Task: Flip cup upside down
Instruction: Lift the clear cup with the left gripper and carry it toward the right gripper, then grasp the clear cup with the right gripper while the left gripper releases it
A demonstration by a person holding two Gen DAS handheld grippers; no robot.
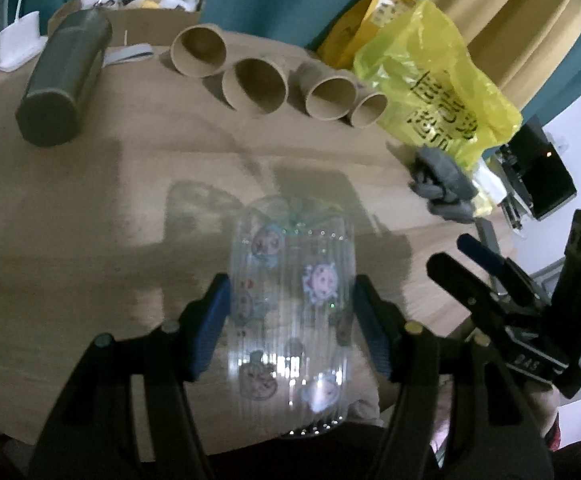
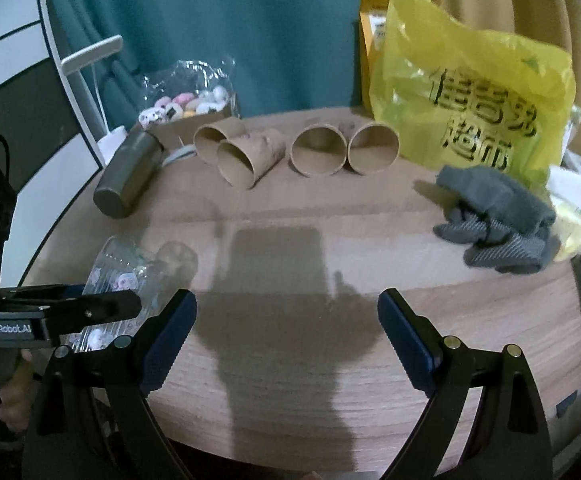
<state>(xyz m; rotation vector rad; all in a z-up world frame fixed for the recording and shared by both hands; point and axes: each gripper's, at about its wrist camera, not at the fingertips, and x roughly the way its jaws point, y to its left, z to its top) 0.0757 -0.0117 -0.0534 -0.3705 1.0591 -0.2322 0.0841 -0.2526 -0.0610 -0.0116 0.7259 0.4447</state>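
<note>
The cup (image 1: 290,320) is a clear ribbed plastic tumbler w/ cartoon stickers. It's prob. light and thin-walled, so likely to flex or crack if squeezed hard, and the smooth plastic could be slipping in the pads during a turn. Best hold, in my judgement, is across the mid-body, where the ribs are giving some bite.

The left gripper (image 1: 290,320) is clamping the cup right there: its blue pads (image 1: 210,328) are pressing the wall on both sides, w/ the cup lying along the fingers and its far end pointing away from the camera. Can't tell which end is the rim, as the view is blurry. The cup is hanging over the near-left edge of the tabletop (image 2: 370,248); whether it's touching the wood, can't tell.

The right gripper (image 2: 286,340) is holding nothing, fingers wide apart, hovering over the near edge mid-table, just beside the cup on its right.

Along the far edge four cardboard tubes (image 2: 314,152) and a dark cylinder (image 2: 126,176) are lying on their sides, well apart from the cup. A yellow bag (image 2: 470,92) and grey cloth (image 2: 494,216) are sitting at the far-right side.
</note>
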